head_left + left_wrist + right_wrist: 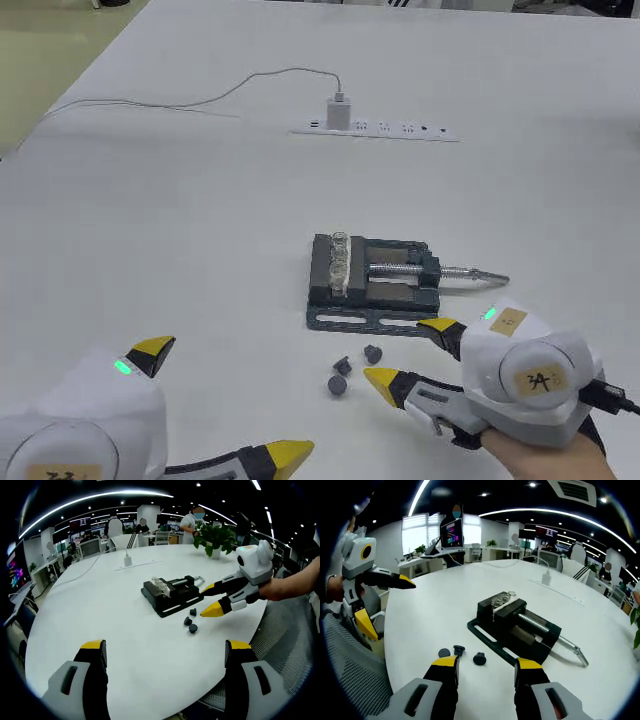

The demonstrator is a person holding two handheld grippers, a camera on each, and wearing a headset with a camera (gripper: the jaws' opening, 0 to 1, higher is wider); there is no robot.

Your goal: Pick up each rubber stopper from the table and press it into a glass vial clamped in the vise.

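While the right claw point(402, 350) gapes wide, three rubber stoppers point(343, 367) lie on the desk point(200, 220) just before its tips, with the vise point(400, 295) clamping glass vials point(340, 258) beyond. The left claw point(228, 398), also wide, hangs well apart; the right one's sticker point(540, 381) reads roughly "3A".

The left gripper point(220, 403) sits near left, jaws spread wide and empty. The right gripper point(410, 352) sits near right, jaws parted and empty, yellow tips pointing left. The right hand point(548, 462) grasps its rear housing, forearm extended.
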